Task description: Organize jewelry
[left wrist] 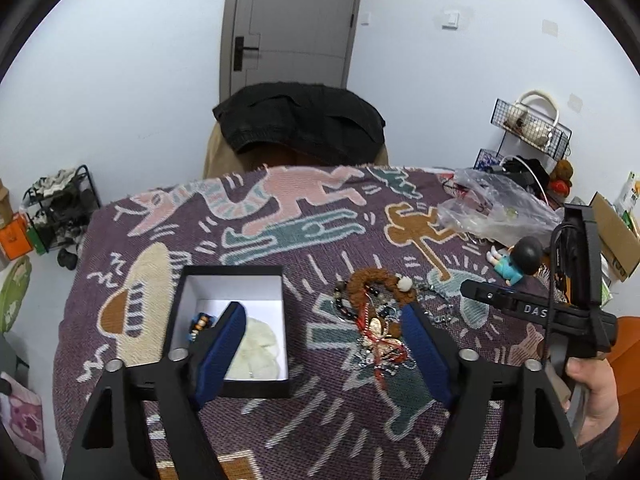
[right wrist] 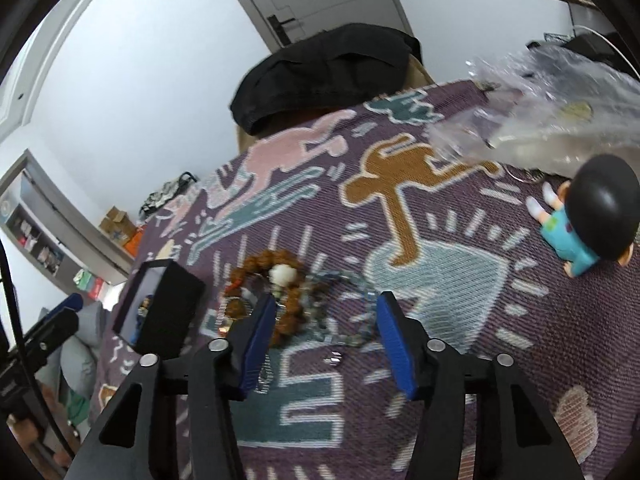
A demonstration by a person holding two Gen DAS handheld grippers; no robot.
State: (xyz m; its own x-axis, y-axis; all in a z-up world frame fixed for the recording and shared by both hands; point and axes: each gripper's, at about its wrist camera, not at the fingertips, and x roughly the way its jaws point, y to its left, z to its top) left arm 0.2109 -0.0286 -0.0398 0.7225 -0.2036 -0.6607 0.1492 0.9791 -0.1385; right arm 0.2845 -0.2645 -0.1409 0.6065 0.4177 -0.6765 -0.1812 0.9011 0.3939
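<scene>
Left wrist view first: my left tongs [left wrist: 320,334] are spread apart with nothing between the pads, hovering over the counter [left wrist: 280,256] with its patterned purple cloth. The left pad sits over the open black box [left wrist: 232,320], which is just ahead-left of the tongs. Inside it I can see a small beaded piece [left wrist: 200,322] and something pale and soft [left wrist: 256,354] lining the bottom. So at least one bit of jewelry looks put away already. The main jewelry pile [left wrist: 376,316] lies right between the two pads and a little ahead: a brown beaded bracelet, dark beads, red cord, some gold bits, all tangled. Off to the right, the right tongs come in from the side, held by a hand [left wrist: 596,388].

Right wrist view: the right tongs [right wrist: 324,332] are also apart and empty, not clamped on anything. The brown bracelet [right wrist: 276,292] is just ahead of the left pad, and a bluish-grey chain [right wrist: 352,312] lies between the pads. The box [right wrist: 160,312] is off to the left. A little figurine [right wrist: 588,220] and a plastic bag [right wrist: 552,120] are far right, ahead.

My read: early days. Most of the pile is still out on the cloth, waiting to go in the box.
</scene>
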